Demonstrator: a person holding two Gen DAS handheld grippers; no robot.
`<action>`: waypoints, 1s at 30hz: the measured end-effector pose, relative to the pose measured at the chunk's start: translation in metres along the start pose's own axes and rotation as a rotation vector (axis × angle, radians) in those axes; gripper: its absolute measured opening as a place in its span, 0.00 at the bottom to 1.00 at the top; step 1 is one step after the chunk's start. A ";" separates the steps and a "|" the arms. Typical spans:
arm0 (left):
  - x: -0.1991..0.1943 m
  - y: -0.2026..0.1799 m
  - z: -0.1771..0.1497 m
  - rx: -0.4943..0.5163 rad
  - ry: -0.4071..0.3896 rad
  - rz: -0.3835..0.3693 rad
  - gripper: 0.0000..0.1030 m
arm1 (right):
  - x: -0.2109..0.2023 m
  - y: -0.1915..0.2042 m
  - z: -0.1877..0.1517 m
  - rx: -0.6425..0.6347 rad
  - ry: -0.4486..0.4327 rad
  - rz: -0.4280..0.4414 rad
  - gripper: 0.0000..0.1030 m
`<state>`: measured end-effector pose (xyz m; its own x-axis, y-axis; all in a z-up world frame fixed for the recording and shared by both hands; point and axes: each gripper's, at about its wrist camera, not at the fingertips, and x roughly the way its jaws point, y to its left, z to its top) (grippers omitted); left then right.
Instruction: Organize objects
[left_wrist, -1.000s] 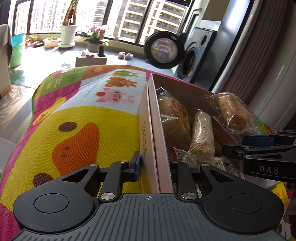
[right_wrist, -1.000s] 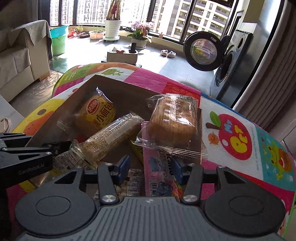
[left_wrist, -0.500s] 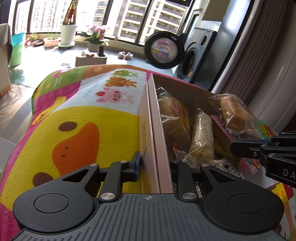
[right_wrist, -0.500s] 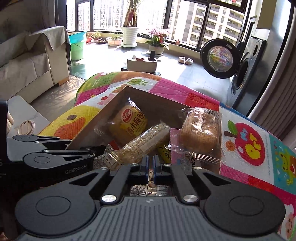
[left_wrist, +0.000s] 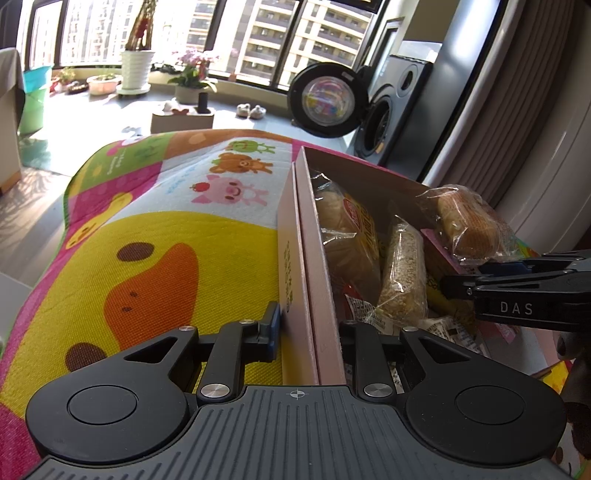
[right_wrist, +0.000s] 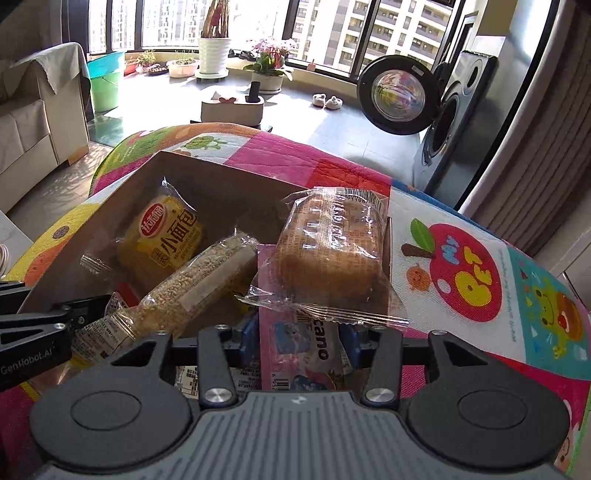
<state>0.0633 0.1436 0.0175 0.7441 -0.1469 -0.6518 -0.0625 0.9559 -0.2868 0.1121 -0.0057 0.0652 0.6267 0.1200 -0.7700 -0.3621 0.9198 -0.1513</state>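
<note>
An open cardboard box (left_wrist: 306, 236) lies on the mat. My left gripper (left_wrist: 310, 328) is shut on the box's left wall, one finger outside and one inside. Inside the box are a yellow bread bag (right_wrist: 166, 236), a clear-wrapped grain bar (right_wrist: 199, 280), a wrapped brown cake (right_wrist: 332, 243) lying on top at the right, and a pink packet (right_wrist: 295, 343). My right gripper (right_wrist: 299, 339) is open at the box's near edge, its blue pads close on either side of the pink packet. From the left wrist view the right gripper (left_wrist: 458, 280) is seen side-on beneath the cake (left_wrist: 465, 229).
The box rests on a bright cartoon mat (left_wrist: 166, 240) with a rounded far edge. Beyond it are a washing machine with its round door open (right_wrist: 395, 96), potted plants by the windows, and a covered sofa (right_wrist: 29, 122) at the left.
Half a second ago my right gripper was shut and pulled back above the box; now it is open and down around the pink packet. The left gripper has kept its hold on the wall.
</note>
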 end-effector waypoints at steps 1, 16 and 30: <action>0.000 0.000 0.000 -0.001 0.001 -0.002 0.23 | -0.001 0.001 0.000 0.005 -0.003 0.001 0.42; -0.001 0.008 0.006 -0.040 0.038 -0.028 0.22 | -0.073 -0.016 -0.001 0.112 -0.127 0.163 0.44; 0.001 0.005 0.008 -0.014 0.049 -0.013 0.21 | -0.009 -0.032 0.015 0.226 -0.101 0.119 0.43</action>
<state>0.0687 0.1506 0.0211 0.7116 -0.1718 -0.6813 -0.0625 0.9503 -0.3050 0.1282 -0.0306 0.0864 0.6589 0.2586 -0.7064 -0.2815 0.9556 0.0872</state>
